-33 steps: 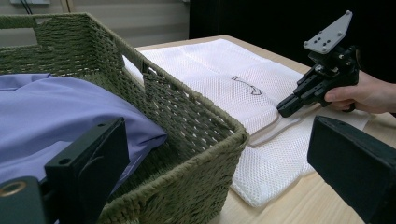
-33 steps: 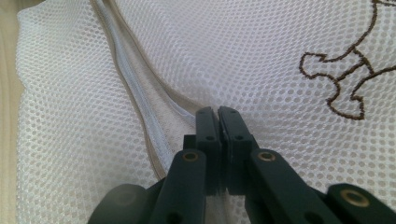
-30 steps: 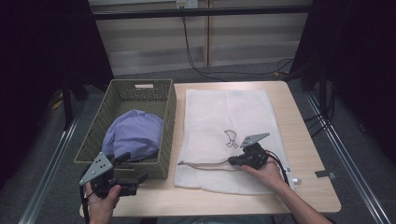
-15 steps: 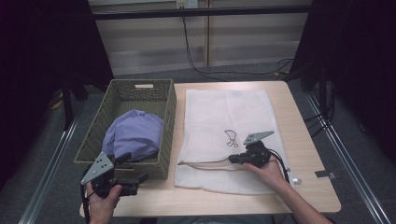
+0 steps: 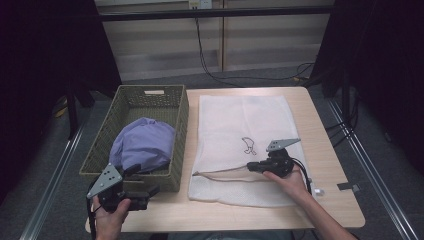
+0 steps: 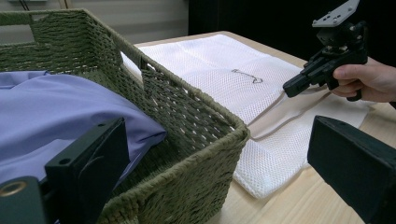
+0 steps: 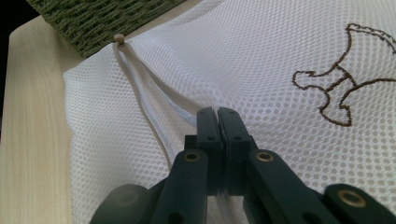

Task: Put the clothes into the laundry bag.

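Note:
A white mesh laundry bag lies flat on the wooden table, with a brown embroidered motif on it. Its zipper stands parted from the left end up to my right gripper, which is shut on the zipper at the end of the slit. A green woven basket to the left holds a bundled lilac cloth. My left gripper is open at the basket's near right corner, with nothing held between its jaws.
The basket's wall stands between my left gripper and the bag. Bare table runs along the near edge and to the right of the bag. Cables hang at the back, and metal rails flank the table.
My right gripper has slid slightly to the right along the bag, still shut, and the parted stretch of zipper is a little longer. The left gripper has stayed where it was.

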